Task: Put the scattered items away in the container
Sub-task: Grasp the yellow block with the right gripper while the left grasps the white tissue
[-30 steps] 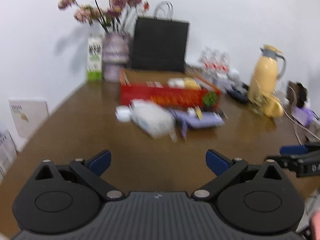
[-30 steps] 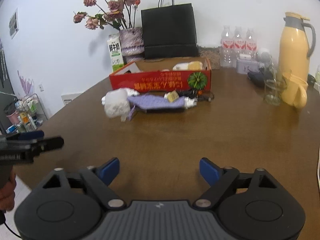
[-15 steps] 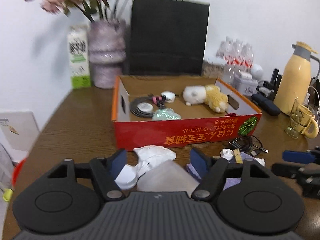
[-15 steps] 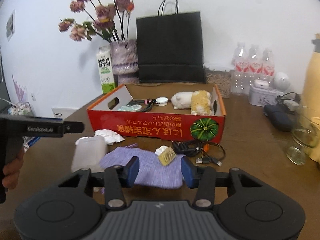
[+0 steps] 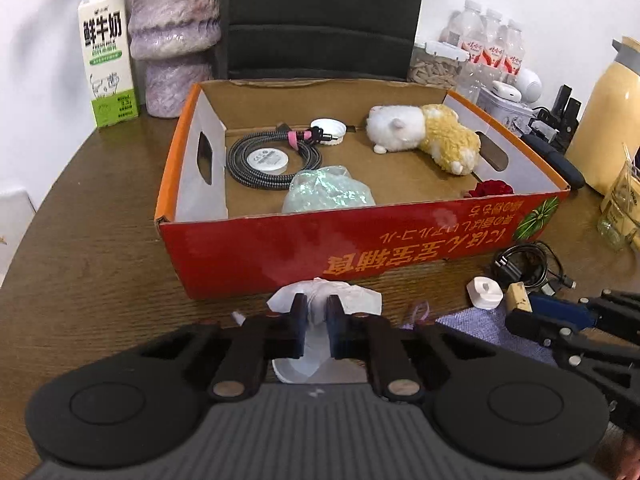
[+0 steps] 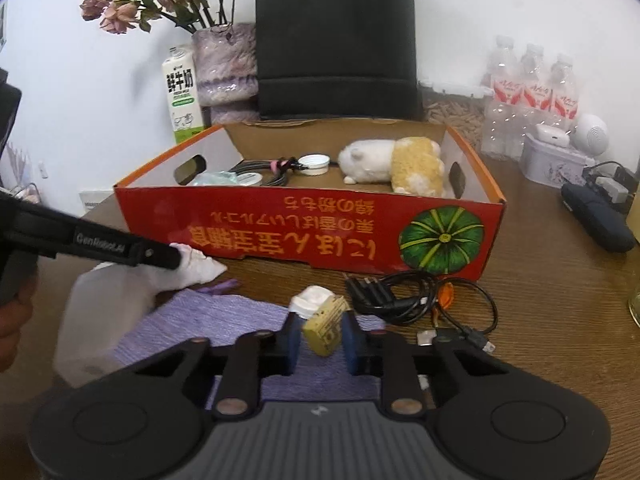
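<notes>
The red cardboard box [image 5: 400, 240] stands open just ahead, holding a coiled cable, a plush toy and a wrapper. My left gripper [image 5: 317, 308] is closing, its pads pinching a crumpled white tissue [image 5: 356, 294] at the box's near wall. From the right wrist view, its tip [image 6: 174, 258] rests on that tissue [image 6: 200, 270]. My right gripper [image 6: 322, 328] is closing too, its pads pressing on a small yellow block [image 6: 325, 326] above the purple cloth [image 6: 208, 320]. A white cap [image 6: 312, 296] lies just beyond the block.
A tangle of black cable [image 6: 400, 296] lies before the box's right corner and a white plastic jug [image 6: 96, 320] lies left of the cloth. Behind the box stand a milk carton [image 5: 106, 52], a vase [image 5: 176, 32], a black bag [image 6: 336, 40], water bottles [image 6: 532, 92] and a yellow flask [image 5: 612, 120].
Both grippers have moved forward to the box. Their jaws went from wide open to nearly together, the left around the white tissue, the right around the yellow block.
</notes>
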